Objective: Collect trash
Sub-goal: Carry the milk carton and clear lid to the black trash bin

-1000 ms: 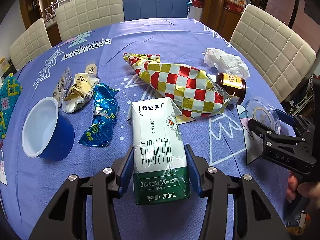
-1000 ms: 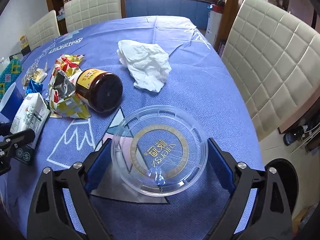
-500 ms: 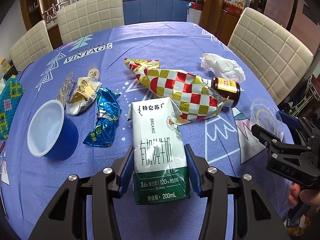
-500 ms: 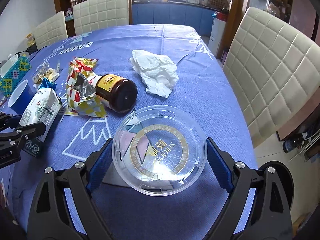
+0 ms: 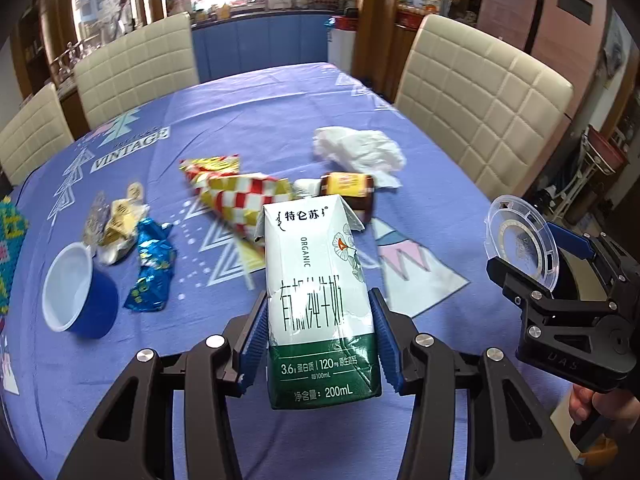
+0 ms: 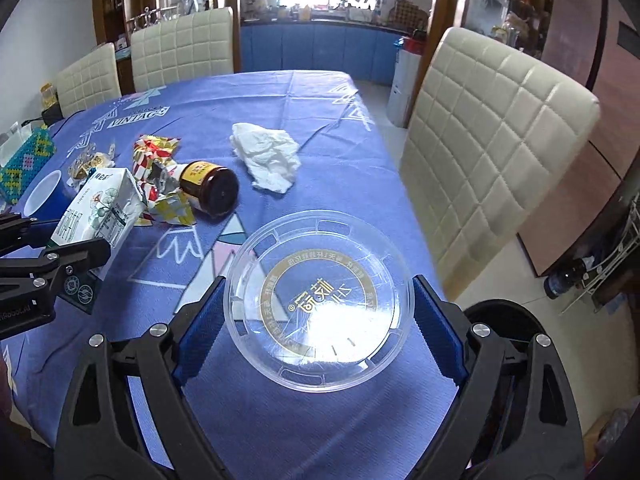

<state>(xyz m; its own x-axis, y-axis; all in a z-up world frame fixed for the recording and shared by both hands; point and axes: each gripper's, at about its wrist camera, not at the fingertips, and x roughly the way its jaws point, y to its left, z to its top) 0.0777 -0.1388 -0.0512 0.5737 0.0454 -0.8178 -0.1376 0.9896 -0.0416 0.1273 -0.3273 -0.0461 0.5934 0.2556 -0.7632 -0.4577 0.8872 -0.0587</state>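
Observation:
My left gripper (image 5: 318, 336) is shut on a white and green milk carton (image 5: 316, 288) and holds it above the blue tablecloth (image 5: 248, 120). My right gripper (image 6: 318, 312) is shut on a clear round plastic lid (image 6: 320, 304) with a gold ring print, held above the table's right edge. The lid (image 5: 520, 248) and right gripper (image 5: 568, 292) also show at the right of the left wrist view. The carton (image 6: 96, 212) shows at the left of the right wrist view.
On the table lie a red-yellow checked wrapper (image 5: 236, 196), a brown jar (image 5: 348, 190) on its side, a crumpled white tissue (image 5: 356, 150), a blue foil wrapper (image 5: 152, 264), yellow wrappers (image 5: 116, 220) and a blue cup (image 5: 80, 292). Cream chairs (image 6: 492, 140) surround it. A black bin (image 6: 508, 324) sits below right.
Both grippers have risen and tilted up with the carton and the lid held; the table trash now sits lower and farther in both views. The lid is clear of the table.

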